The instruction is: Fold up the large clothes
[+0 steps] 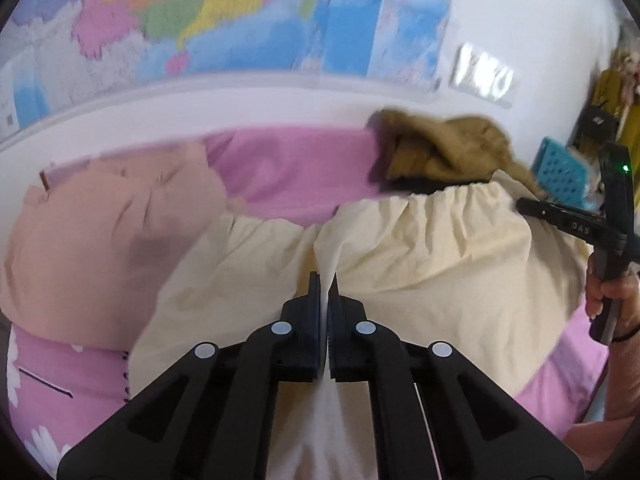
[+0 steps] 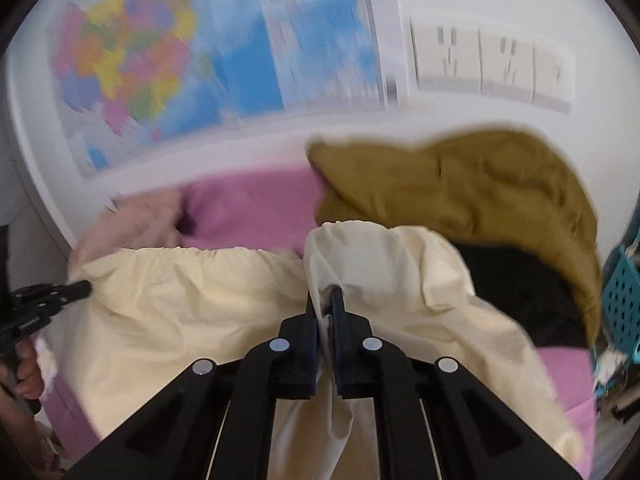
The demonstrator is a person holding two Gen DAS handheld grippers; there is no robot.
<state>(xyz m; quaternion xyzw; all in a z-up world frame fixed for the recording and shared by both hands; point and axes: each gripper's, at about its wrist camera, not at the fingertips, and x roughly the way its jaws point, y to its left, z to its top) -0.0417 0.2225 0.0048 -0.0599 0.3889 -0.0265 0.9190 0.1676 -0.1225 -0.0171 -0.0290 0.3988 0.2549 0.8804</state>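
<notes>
Bedding first: pink sheet (image 1: 288, 176) is spreading across the whole middle band of both views, and I'm using it as my folding surface. On top of it, filling the centre and lower half of each frame, the cream garment (image 1: 420, 264) is lying wide, its gathered elastic edge running along the top like a waistband, the cloth thin, soft and wrinkled. I'm taking it at two spots along the near side so I can lift the edge evenly and carry it over, I'd judge. Behind it, upper right in the right wrist view, an olive-brown garment (image 2: 472, 184) is sitting bunched with a black garment (image 2: 520, 288) beneath it, waiting their turn. A peach garment (image 1: 100, 232) is heaped at centre left of the left view. A teal basket (image 2: 624, 296) is peeking in at the far right edge.

Now the tongs. My left gripper (image 1: 325, 286) is clamping shut on a raised ridge of the cream fabric at bottom centre. My right gripper (image 2: 323, 300) is doing the same, pinching a puckered fold that is bulging up just ahead of the tips.
</notes>
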